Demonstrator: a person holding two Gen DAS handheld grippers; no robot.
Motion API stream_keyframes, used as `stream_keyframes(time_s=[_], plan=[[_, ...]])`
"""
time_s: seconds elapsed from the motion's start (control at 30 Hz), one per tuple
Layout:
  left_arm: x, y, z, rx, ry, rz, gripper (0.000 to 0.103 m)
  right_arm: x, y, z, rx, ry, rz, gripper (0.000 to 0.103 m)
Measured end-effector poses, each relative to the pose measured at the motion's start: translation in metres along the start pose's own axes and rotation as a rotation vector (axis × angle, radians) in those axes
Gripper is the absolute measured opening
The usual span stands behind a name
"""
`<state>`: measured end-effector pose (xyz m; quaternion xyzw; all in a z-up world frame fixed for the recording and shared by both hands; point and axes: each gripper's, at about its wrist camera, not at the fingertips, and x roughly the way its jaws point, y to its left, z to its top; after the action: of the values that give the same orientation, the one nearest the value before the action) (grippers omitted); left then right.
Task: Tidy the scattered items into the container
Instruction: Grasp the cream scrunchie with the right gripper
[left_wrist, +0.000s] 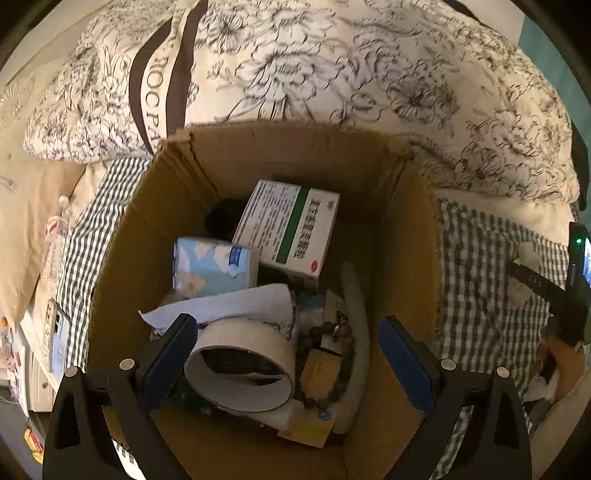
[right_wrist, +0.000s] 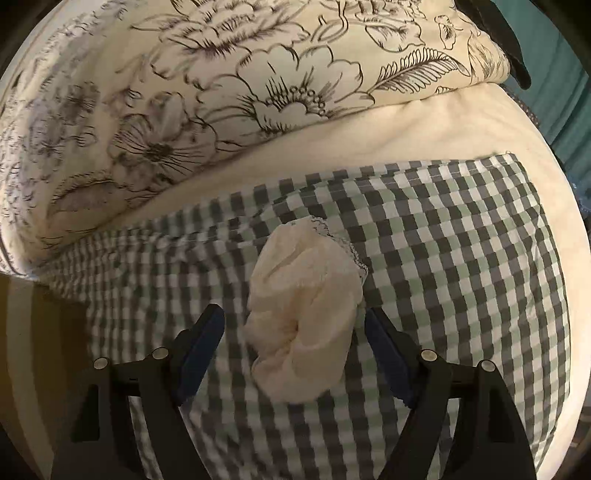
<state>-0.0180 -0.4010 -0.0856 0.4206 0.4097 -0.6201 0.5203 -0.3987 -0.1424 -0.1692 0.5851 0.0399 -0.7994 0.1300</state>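
Over the cardboard box (left_wrist: 413, 258), the left tool (left_wrist: 288, 354) hangs released, jaws spread wide and holding nothing. Inside the box lie a roll of tape (left_wrist: 240, 369), a medicine carton (left_wrist: 291, 229), a blue tissue pack (left_wrist: 214, 266), a sheet of paper (left_wrist: 229, 302) and a string of beads (left_wrist: 332, 332). The tape roll sits between the left tool's fingers, below them, with no visible contact. The box rests on a checked cloth (left_wrist: 487, 266) spread on the bed, beside a floral quilt (left_wrist: 332, 66).

On the checked cloth (right_wrist: 461, 240) in the right wrist view lies a bundled cream cloth (right_wrist: 306, 317) with a lace edge. The right tool (right_wrist: 295, 354) is released, jaws apart, straddling the bundle's near end; neither pad appears to press it.

Handling judgement: the bundle is light, soft and compressible, not fragile. It will deform and may unroll, so grip across the thick gathered middle, not the lace edge. Avoid pinching the checked cloth beneath.
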Motion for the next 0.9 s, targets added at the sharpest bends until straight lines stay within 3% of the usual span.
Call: stream_keyframes(time_s=[0.07,0.13,0.23,0.57,0.8,0.9], plan=[[0.003,0.002,-0.003,-0.002,0.012,0.006,0.100,0.000,0.001,-0.003,-0.016,0.000,-0.018,0.063],[0.003,0.003,-0.007,-0.002,0.023,0.019,0.100,-0.002,0.000,-0.007,-0.034,0.000,-0.014,0.032],[-0.003,0.006,-0.011,-0.002,0.019,0.017,0.100,-0.012,-0.002,-0.014,-0.045,-0.007,-0.011,0.014],[-0.046,0.036,-0.028,-0.018,-0.035,-0.004,0.100,-0.112,0.005,-0.044,-0.043,-0.083,0.073,0.013],[-0.097,0.065,-0.043,-0.021,-0.101,-0.070,0.100,-0.204,0.069,-0.087,-0.139,-0.131,0.244,0.013],[-0.108,0.078,-0.052,-0.025,-0.118,-0.092,0.100,-0.244,0.122,-0.116,-0.223,-0.151,0.342,0.013]])
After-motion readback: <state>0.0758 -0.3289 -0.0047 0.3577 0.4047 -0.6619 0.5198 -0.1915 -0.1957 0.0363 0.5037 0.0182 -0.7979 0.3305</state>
